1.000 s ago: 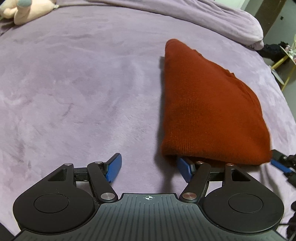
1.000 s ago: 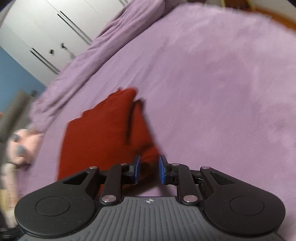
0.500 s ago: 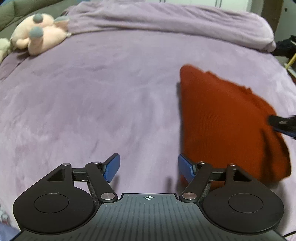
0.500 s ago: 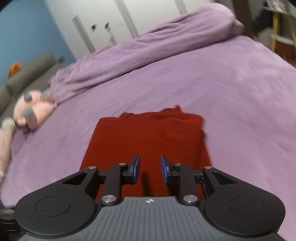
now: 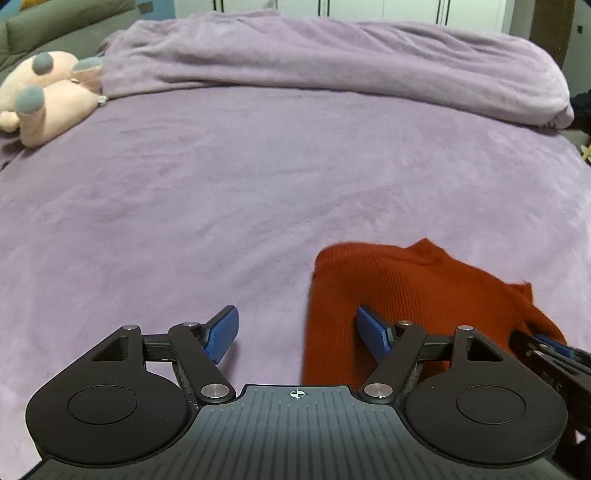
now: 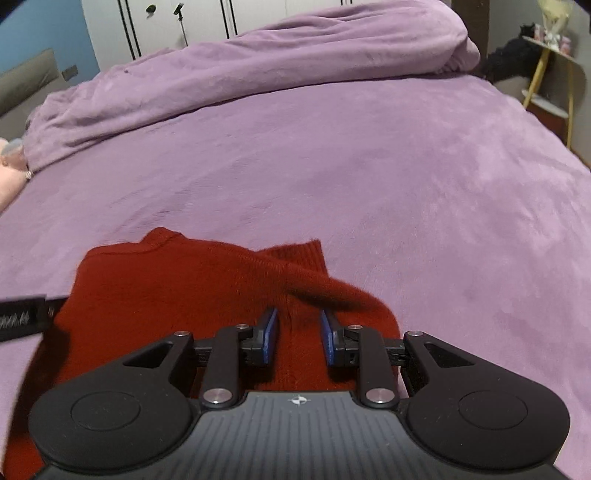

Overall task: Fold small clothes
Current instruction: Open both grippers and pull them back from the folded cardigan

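Observation:
A folded rust-red knitted garment (image 5: 413, 291) lies on the purple bed cover (image 5: 258, 184). My left gripper (image 5: 297, 334) is wide open and empty; its right finger hangs over the garment's left edge, its left finger over the cover. In the right wrist view the garment (image 6: 177, 291) lies right under my right gripper (image 6: 298, 338), which is partly open with nothing between its blue pads; a raised fold of the garment sits just beyond them. The right gripper's tip shows at the left view's right edge (image 5: 546, 347).
A rolled purple duvet (image 5: 332, 62) lies across the far side of the bed. A pink plush toy (image 5: 48, 96) sits at the far left. White wardrobe doors (image 6: 207, 22) stand behind. A yellow-legged side table (image 6: 554, 70) stands off the bed's right side.
Both grippers have swung and drawn back, so the garment now sits lower and nearer in both views. The right gripper has opened a little wider. The left stays wide open.

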`<state>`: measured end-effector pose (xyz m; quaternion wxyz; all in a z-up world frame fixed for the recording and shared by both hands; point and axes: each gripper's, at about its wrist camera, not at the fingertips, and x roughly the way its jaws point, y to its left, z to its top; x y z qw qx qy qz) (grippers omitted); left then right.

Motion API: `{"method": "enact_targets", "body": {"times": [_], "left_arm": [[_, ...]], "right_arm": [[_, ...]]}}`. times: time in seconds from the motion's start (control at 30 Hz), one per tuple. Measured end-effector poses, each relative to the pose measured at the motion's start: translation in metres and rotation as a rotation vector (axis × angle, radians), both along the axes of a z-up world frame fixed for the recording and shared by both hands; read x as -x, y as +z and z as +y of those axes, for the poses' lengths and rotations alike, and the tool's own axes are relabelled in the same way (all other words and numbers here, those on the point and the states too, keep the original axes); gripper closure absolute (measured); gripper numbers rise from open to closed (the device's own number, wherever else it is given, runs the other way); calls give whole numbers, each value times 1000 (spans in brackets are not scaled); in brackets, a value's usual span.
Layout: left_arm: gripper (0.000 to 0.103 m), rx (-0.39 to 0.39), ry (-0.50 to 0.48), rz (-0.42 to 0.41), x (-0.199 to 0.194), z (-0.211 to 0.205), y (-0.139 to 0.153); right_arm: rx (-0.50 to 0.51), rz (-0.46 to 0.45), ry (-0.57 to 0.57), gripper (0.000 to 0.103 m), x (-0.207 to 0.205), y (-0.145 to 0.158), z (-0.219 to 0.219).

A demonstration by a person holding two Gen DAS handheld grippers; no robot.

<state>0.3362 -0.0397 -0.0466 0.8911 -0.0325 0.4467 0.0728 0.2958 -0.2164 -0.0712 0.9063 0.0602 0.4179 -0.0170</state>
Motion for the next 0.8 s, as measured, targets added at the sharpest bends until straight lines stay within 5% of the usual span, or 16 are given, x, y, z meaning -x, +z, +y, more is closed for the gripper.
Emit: {"method": "enact_targets", "body": {"times": [0.2, 0.33, 0.5, 0.6, 0.73, 0.8], "left_arm": [[15, -11, 32, 14, -17, 4, -21], [15, 17, 23, 3, 1, 18, -12], [17, 90, -9, -39, 67, 31, 9], [17, 112, -29, -54, 116, 29, 7], [15, 17, -36, -67, 163, 24, 3], [16, -45, -27, 7, 174, 23, -1]], "right_arm": [[64, -12, 6, 64, -7, -9, 3], [-13, -19, 6, 53, 3, -1, -11], [-75, -76, 29, 29, 79, 25, -18], [-130, -48, 39, 24, 134, 22, -21], [-94, 17, 33, 19, 182, 14, -20], [-87, 86, 7, 18, 196, 11, -22]]}}
